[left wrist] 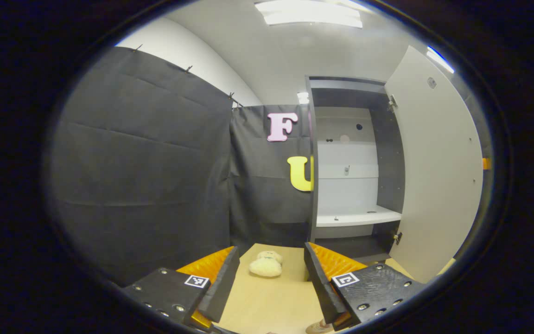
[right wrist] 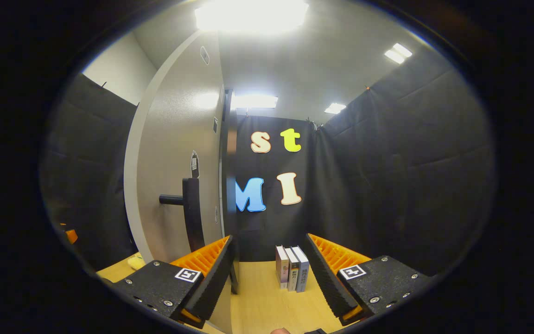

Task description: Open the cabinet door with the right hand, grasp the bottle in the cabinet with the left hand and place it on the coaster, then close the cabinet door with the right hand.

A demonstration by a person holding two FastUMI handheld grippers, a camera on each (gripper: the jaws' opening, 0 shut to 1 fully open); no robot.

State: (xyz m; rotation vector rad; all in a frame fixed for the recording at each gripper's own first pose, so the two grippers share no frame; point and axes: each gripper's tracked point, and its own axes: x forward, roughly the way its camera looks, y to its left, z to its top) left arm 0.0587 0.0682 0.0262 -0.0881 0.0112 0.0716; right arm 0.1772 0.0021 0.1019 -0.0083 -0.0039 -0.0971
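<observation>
In the left gripper view the cabinet (left wrist: 390,162) stands ahead on the right with its pale door (left wrist: 434,176) swung wide open. Inside I see a white shelf (left wrist: 357,216) and a white back wall with small fittings. My left gripper (left wrist: 271,249) is open, held low over the wooden table (left wrist: 271,301) in front of the cabinet, with nothing between its fingers. In the right gripper view the door (right wrist: 174,162) is close on the left, its black bar handle (right wrist: 192,208) just above the left finger. My right gripper (right wrist: 269,241) is open and holds nothing.
A cream plush toy (left wrist: 266,265) lies on the table just beyond the left gripper's fingertips. Three books (right wrist: 292,273) stand upright on the table (right wrist: 267,306) ahead of the right gripper. Black cloth walls close in the booth on both sides.
</observation>
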